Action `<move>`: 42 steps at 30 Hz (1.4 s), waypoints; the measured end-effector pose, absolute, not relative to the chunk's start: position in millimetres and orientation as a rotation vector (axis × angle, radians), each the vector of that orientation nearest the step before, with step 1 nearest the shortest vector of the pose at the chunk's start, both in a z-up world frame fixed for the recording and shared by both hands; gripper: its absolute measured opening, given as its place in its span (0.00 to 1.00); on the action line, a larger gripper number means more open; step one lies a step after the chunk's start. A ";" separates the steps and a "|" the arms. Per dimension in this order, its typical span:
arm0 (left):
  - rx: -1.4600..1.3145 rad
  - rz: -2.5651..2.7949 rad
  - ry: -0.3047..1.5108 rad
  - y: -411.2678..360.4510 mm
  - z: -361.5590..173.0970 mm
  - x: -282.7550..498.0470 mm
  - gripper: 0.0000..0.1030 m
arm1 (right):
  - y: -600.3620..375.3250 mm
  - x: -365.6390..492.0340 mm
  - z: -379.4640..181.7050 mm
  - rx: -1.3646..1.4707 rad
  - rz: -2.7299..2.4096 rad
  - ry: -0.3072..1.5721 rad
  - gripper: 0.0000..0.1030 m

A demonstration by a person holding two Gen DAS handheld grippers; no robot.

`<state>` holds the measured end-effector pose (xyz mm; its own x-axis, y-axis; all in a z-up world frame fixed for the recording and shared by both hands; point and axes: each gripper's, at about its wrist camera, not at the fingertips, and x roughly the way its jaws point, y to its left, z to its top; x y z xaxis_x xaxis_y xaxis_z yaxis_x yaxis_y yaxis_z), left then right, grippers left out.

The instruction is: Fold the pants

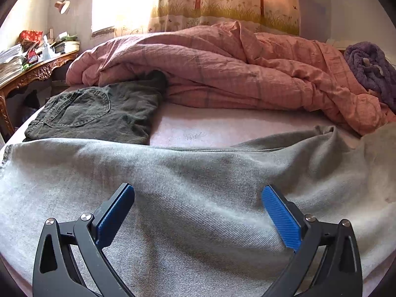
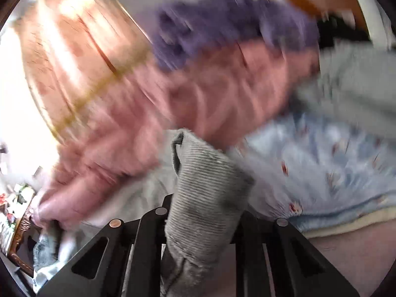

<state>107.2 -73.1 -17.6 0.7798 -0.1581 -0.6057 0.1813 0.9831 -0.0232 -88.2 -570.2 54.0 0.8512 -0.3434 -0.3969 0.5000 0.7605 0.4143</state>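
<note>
Light grey pants (image 1: 173, 185) lie spread across the near part of the bed, filling the lower half of the left wrist view. My left gripper (image 1: 198, 212) is open just above this cloth, its blue pads (image 1: 116, 212) wide apart and empty. My right gripper (image 2: 205, 212) is shut on a bunched fold of the grey pants (image 2: 205, 185), which rises between its fingers and hides the pads. The right wrist view is blurred by motion.
Folded dark green pants (image 1: 99, 111) lie at the far left of the bed. A rumpled pink duvet (image 1: 222, 69) lies across the back, a purple blanket (image 1: 371, 69) at the right. A cluttered wooden desk (image 1: 32, 71) stands left. A light blue patterned cloth (image 2: 321, 160) shows right.
</note>
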 end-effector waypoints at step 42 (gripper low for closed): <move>0.248 -0.630 0.776 -243.2 32.4 156.3 0.53 | -558.0 -53.7 -19.8 0.271 -0.765 0.663 0.18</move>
